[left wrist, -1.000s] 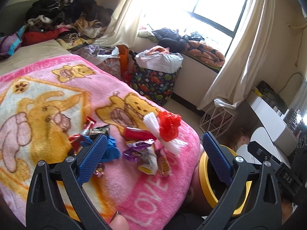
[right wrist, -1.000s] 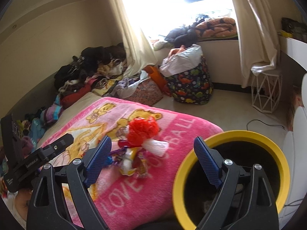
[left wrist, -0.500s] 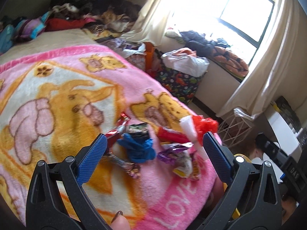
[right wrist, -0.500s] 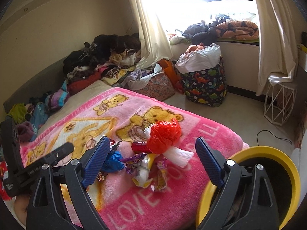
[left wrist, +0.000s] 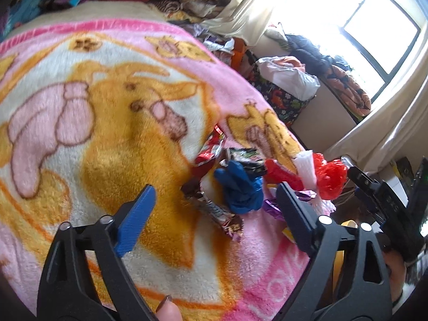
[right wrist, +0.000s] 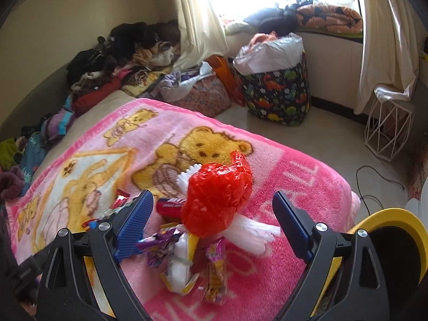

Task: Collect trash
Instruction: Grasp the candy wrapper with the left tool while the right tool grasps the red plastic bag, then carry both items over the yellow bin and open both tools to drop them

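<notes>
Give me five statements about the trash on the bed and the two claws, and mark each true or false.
1. Both claws are open and hold nothing. True: the left claw and the right claw each stand spread over the trash.
2. The red plastic bag lies on the floor. False: it sits on the pink blanket, atop the trash pile.
3. A crumpled blue glove lies among the wrappers. True.
4. The yellow-rimmed bin stands on the bed. False: it is off the blanket's edge, by the right claw.
5. The dinosaur-print basket is empty. False: a white bag and clothes fill its top.
</notes>
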A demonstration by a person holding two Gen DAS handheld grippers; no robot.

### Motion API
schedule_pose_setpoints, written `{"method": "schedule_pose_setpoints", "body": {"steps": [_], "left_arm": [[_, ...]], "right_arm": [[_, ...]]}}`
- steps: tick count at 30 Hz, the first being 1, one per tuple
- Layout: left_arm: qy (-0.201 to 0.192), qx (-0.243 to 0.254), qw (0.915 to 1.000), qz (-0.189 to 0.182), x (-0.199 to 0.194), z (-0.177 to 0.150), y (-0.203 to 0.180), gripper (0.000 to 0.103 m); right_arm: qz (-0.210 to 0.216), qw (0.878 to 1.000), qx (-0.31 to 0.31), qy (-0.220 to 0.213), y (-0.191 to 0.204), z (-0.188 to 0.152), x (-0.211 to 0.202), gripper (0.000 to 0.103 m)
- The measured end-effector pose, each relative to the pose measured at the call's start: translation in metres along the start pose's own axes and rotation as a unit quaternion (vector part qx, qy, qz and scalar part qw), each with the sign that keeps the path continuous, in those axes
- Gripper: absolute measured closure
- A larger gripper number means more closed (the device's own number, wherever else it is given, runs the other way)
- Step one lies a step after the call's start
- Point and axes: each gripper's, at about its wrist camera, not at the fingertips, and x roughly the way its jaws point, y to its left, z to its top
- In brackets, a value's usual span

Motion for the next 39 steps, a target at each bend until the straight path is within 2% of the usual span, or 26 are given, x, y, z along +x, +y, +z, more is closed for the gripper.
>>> {"method": "schedule_pose_setpoints", "body": {"steps": [6,11,13,16,21,23,30,39], "left_arm": [[0.032,-0.049,0.9981,-0.022,0.016,-0.003,0.013,0.043],[0.048,-0.06,0.9965,-0.032,0.025,-0.008,0.015,0.054],[0.051,-0.061,0.9963,-0.03,0.028,-0.01,0.015,0.055],[0.056,-0.066,0.9958,-0.028,0.032,-0.012,0.017,0.064],[0.061,-0.069,0.9953,-0.03,0.033,-0.013,0.018,0.076],[0.065,-0.069,0.9949,-0.033,0.034,-0.014,0.018,0.084],[0.066,-0.041,0.9957,-0.05,0.026,-0.014,0.004,0.088],[0.041,0.017,0.996,-0.077,0.001,-0.011,-0.036,0.089]], "right_arm": [[0.001,1.0,0.01,0.022,-0.007,0.002,0.027,0.017],[0.015,0.999,0.025,0.04,-0.014,0.0,0.039,0.041],[0.028,0.998,0.03,0.047,-0.016,-0.003,0.042,0.06],[0.039,0.998,0.026,0.047,-0.016,-0.009,0.039,0.069],[0.055,0.997,0.051,0.025,-0.023,-0.02,0.017,0.071],[0.057,0.996,0.062,0.012,-0.027,-0.025,0.005,0.071],[0.063,0.996,0.059,-0.03,-0.03,-0.031,-0.039,0.071],[0.079,0.995,0.034,-0.042,-0.024,-0.04,-0.076,0.071]]}}
